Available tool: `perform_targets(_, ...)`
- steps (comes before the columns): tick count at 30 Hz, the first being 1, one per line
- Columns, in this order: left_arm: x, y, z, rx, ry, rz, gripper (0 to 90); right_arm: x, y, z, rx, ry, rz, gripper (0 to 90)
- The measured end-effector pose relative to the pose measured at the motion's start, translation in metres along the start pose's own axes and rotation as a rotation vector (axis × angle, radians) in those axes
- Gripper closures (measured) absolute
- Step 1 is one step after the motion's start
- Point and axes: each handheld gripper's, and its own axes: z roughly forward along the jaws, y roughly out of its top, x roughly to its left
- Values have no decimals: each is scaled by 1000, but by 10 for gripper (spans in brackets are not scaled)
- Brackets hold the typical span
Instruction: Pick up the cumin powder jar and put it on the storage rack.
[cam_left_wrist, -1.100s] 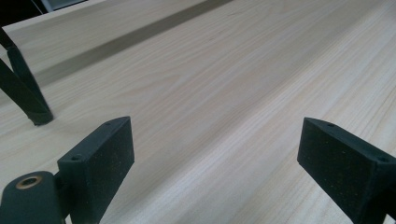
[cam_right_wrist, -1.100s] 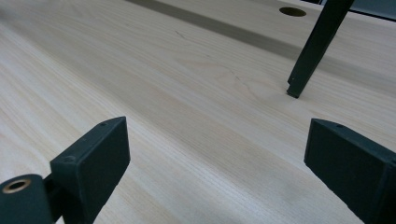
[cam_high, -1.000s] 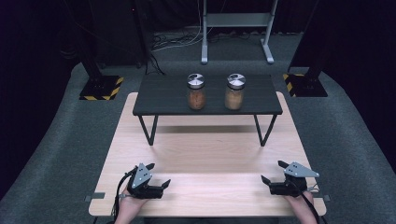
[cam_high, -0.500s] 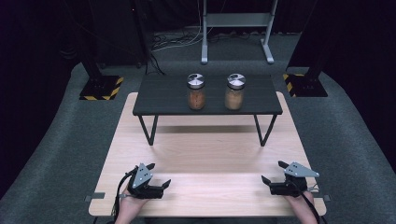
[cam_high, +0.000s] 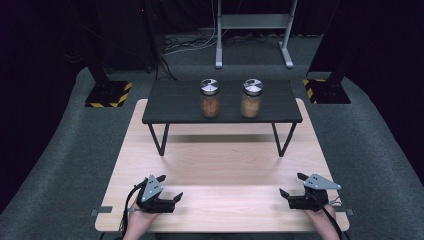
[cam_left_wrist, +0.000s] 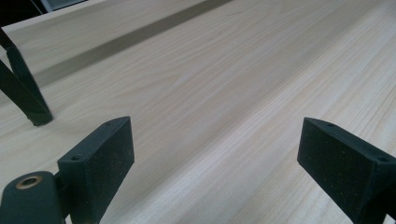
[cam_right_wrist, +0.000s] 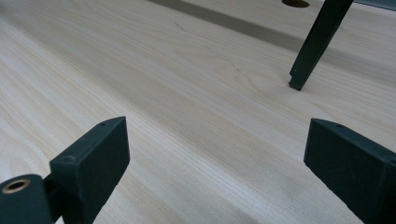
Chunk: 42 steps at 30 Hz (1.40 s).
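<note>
Both tools are rested low at the near edge of the wooden table (cam_high: 220, 165); left gripper (cam_high: 167, 195) and right gripper (cam_high: 292, 192) jaws stand apart, nothing between them. The 2 jars, left jar (cam_high: 210, 98) and right jar (cam_high: 251, 97), stand upright on the black shelf (cam_high: 175, 102), well apart from both. Each jar is probably best approached level, at mid-body below the lid.

Black grippers (cam_high: 169, 197), grey three-cornered plates, flat speckled jaws, black cables.

A pale wooden table (cam_high: 220, 165) with a visible grain carries a low black shelf stand (cam_high: 175, 107) on thin angled black legs, set across its far half. On the stand's dark top two glass jars with silver lids stand upright side by side, slightly apart: the left jar (cam_high: 210, 98) holds reddish-brown contents, the right jar (cam_high: 251, 98) paler tan ones. The table stands on grey carpet (cam_high: 75, 150).
</note>
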Motion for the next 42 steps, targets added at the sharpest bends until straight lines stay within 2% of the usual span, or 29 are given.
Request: perform_targets(42,0,1,1,6,-4,0,101,-1,1,2,18,4,0,58)
